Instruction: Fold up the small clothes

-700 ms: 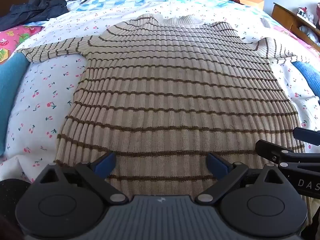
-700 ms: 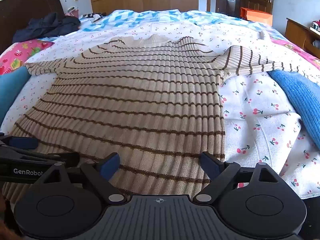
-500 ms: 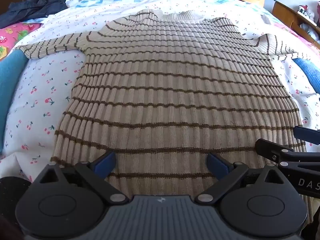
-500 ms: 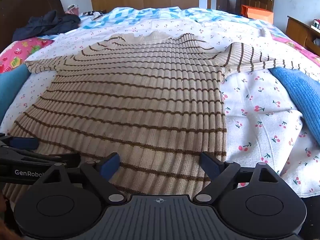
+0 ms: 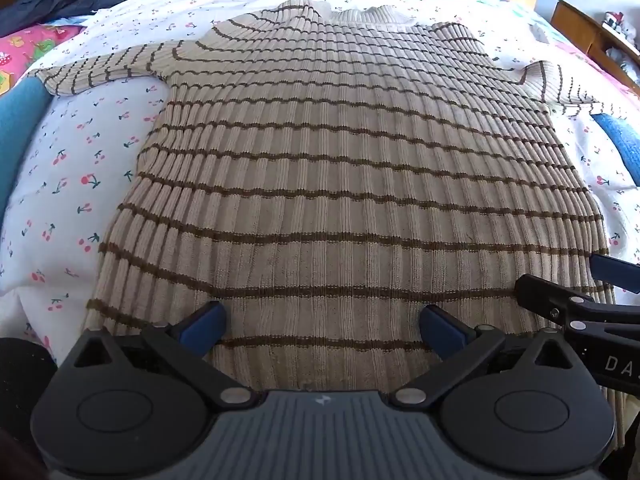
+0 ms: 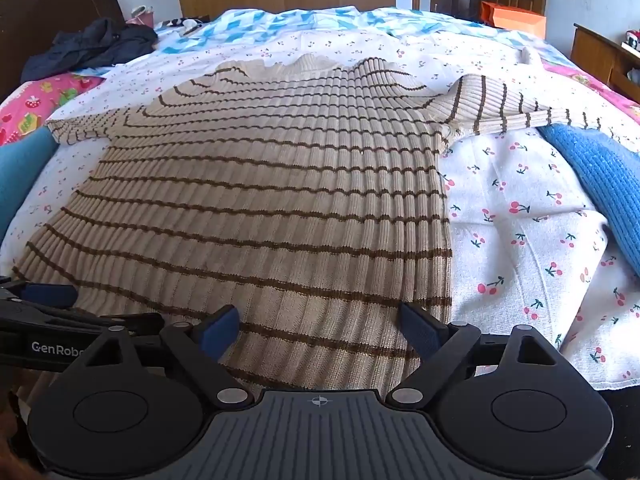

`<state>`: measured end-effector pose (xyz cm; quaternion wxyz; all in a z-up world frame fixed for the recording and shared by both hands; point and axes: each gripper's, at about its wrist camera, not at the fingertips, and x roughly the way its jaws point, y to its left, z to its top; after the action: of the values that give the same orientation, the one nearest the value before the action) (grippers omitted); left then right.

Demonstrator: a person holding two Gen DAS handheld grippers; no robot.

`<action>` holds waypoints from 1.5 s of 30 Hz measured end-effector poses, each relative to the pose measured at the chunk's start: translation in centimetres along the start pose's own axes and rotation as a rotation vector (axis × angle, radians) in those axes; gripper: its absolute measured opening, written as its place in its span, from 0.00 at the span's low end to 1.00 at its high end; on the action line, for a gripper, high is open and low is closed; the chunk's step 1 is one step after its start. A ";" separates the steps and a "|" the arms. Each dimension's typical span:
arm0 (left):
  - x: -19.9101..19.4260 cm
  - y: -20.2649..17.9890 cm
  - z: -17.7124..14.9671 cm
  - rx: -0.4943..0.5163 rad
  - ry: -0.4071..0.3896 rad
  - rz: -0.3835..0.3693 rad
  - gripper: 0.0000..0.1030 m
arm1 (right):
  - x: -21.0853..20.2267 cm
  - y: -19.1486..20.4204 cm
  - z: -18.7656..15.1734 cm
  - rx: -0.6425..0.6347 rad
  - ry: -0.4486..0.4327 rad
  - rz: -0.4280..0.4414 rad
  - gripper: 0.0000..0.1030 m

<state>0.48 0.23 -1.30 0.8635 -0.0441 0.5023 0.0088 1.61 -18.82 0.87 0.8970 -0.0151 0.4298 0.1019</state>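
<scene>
A beige ribbed sweater with thin brown stripes (image 5: 340,168) (image 6: 272,200) lies flat on the bed, collar far away, both sleeves spread sideways, hem nearest me. My left gripper (image 5: 322,326) hovers open over the hem's left-middle part, its blue pads wide apart with knit showing between them. My right gripper (image 6: 320,326) is open too, above the hem near the sweater's right edge. Each gripper shows in the other's view: the right gripper (image 5: 580,304) at the right edge of the left wrist view, the left gripper (image 6: 44,308) at the left edge of the right wrist view.
The sweater rests on a white cherry-print sheet (image 6: 520,220). A blue knit garment (image 6: 600,176) lies to the right, a blue cushion (image 5: 16,120) to the left. Dark clothing (image 6: 88,48) is piled at the far left. Wooden furniture (image 6: 600,56) stands at the right.
Both grippers have tipped downward and come a little closer over the hem, so the sweater fills more of each view. Their jaws stayed wide apart.
</scene>
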 end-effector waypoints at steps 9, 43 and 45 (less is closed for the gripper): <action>0.0 0.0 0.2 0.018 0.008 0.007 1.00 | 0.1 0.0 0.0 -0.004 0.006 -0.003 0.87; 0.1 0.3 0.0 0.023 -0.005 0.010 1.00 | 0.5 -0.4 -0.7 0.036 -0.010 0.019 0.91; 0.1 0.2 0.0 0.022 -0.005 0.010 1.00 | 0.5 -0.4 -0.7 0.038 -0.010 0.020 0.91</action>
<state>0.48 0.47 -1.39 0.8652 -0.0323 0.5003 0.0076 1.47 -19.25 0.08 0.8983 0.0069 0.4272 0.1026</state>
